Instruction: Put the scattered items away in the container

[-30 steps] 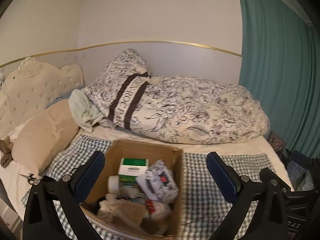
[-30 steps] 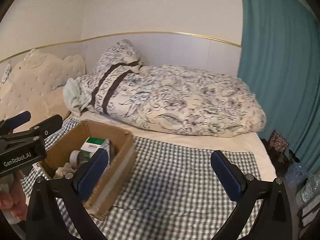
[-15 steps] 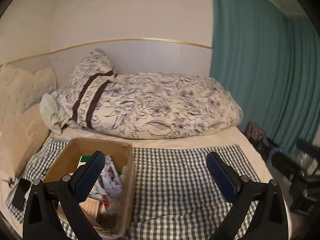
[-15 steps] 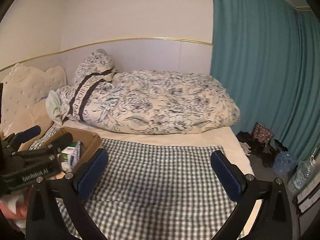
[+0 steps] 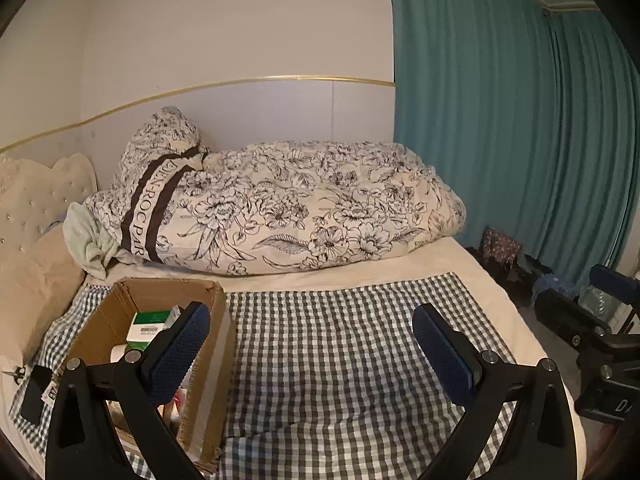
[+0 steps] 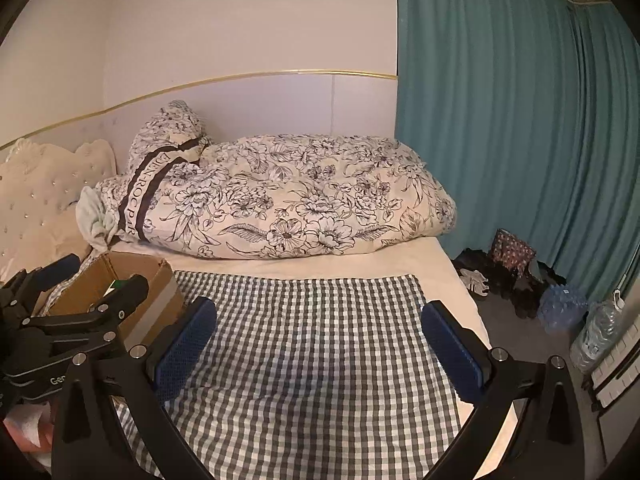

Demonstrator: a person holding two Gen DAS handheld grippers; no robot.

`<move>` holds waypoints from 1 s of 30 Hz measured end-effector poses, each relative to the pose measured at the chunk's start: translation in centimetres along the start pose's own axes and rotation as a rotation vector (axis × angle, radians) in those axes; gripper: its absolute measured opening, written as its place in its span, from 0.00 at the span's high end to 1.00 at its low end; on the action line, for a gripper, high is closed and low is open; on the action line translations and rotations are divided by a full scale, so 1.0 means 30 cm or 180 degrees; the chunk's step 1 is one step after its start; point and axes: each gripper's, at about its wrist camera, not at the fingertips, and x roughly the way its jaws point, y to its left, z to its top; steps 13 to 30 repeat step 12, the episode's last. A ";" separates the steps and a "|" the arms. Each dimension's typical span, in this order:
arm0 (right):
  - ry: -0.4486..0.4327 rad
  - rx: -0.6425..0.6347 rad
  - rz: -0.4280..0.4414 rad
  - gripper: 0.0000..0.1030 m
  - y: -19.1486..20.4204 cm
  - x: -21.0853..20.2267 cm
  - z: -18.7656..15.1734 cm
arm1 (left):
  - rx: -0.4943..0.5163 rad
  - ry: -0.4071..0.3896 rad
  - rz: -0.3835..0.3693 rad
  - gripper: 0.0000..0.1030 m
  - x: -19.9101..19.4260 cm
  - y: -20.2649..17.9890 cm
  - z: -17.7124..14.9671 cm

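**Blue pads spread wide over the check cloth**

Blue-padded and empty, the left gripper (image 5: 308, 344) hovers with its jaws released wide above the cloth (image 5: 340, 360); its left finger crosses in front of the box (image 5: 208, 360). The right gripper (image 6: 318, 344) is likewise spread wide, holding nothing, over the bare checks. The box stands at the cloth's left edge, open at the top, with a green-and-white carton (image 5: 150, 326) and other small items inside, too hidden to name. Left of the box lie a dark phone (image 5: 34, 394) and scissors (image 5: 16, 372). Behind the cloth lies a rolled floral duvet (image 5: 300, 212) against the wall; a teal curtain (image 5: 520, 120) hangs to the right.
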 end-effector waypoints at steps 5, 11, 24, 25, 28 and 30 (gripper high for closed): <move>0.0011 0.0020 0.0025 0.00 -0.011 0.011 -0.013 | -0.0022 0.0070 0.0056 0.00 0.026 0.006 -0.011; 0.0052 0.0014 0.0060 0.00 -0.007 0.034 -0.036 | -0.0057 0.0095 0.0075 0.00 0.046 0.019 -0.028; 0.0057 0.0012 0.0065 0.00 -0.006 0.039 -0.036 | -0.0073 0.0104 0.0066 0.00 0.049 0.020 -0.028; 0.0057 0.0012 0.0065 0.00 -0.006 0.039 -0.036 | -0.0073 0.0104 0.0066 0.00 0.049 0.020 -0.028; 0.0057 0.0012 0.0065 0.00 -0.006 0.039 -0.036 | -0.0073 0.0104 0.0066 0.00 0.049 0.020 -0.028; 0.0057 0.0012 0.0065 0.00 -0.006 0.039 -0.036 | -0.0073 0.0104 0.0066 0.00 0.049 0.020 -0.028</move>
